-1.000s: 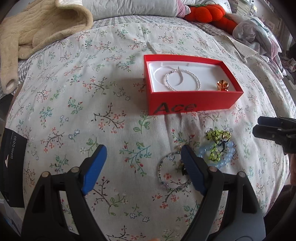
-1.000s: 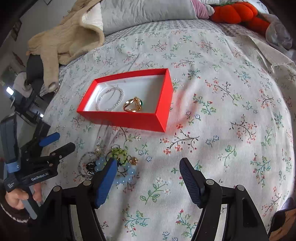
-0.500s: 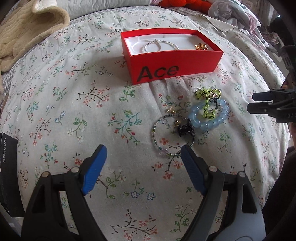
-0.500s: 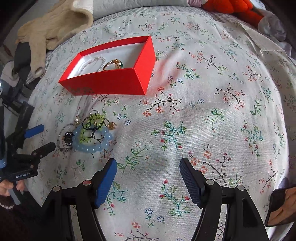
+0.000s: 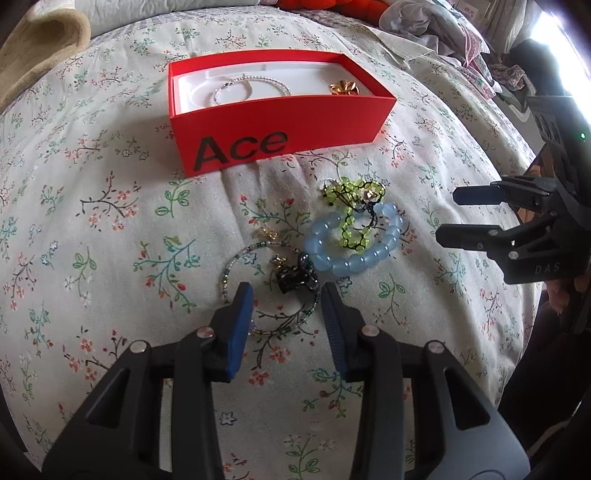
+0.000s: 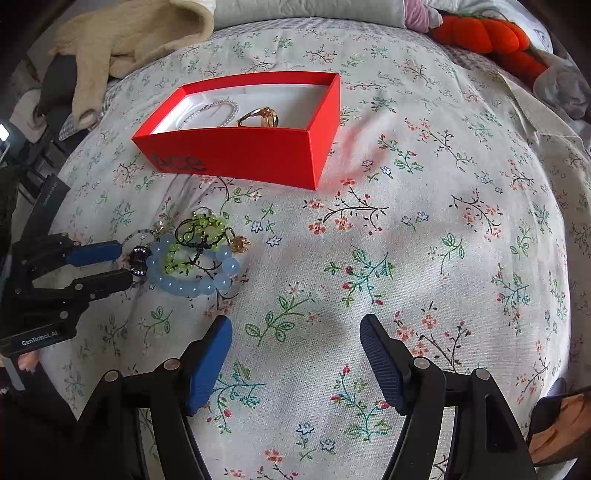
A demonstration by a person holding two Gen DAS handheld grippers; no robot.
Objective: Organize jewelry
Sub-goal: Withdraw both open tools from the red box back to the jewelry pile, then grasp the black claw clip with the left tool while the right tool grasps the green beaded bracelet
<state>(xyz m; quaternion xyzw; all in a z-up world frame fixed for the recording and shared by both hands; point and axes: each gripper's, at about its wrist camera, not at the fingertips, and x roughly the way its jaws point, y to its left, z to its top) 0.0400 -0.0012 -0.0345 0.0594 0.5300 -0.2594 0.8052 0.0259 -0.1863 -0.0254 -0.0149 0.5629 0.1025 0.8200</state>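
A red "Ace" box (image 5: pixel 280 122) lies on the floral bedspread and holds a pearl bracelet (image 5: pixel 251 86) and a gold ring (image 5: pixel 343 88). In front of it lies a pile: a pale blue bead bracelet (image 5: pixel 354 247), a green bead bracelet (image 5: pixel 351 206), a thin beaded wire bracelet (image 5: pixel 236 266) and a small black clip (image 5: pixel 293 277). My left gripper (image 5: pixel 286 295) is open, partly narrowed, its fingertips either side of the black clip and over the wire bracelet. My right gripper (image 6: pixel 295 332) is open and empty, right of the pile (image 6: pixel 192 258).
A beige knitted garment (image 6: pixel 129 40) and a grey pillow (image 6: pixel 295 11) lie at the back. An orange plush (image 6: pixel 487 37) and crumpled clothes (image 5: pixel 443 29) are at the back right. A dark box (image 6: pixel 48 195) sits at the bed's left edge.
My left gripper has moved forward and down onto the pile and its jaws have narrowed around the black clip. My right gripper has drawn back a little and stays open.
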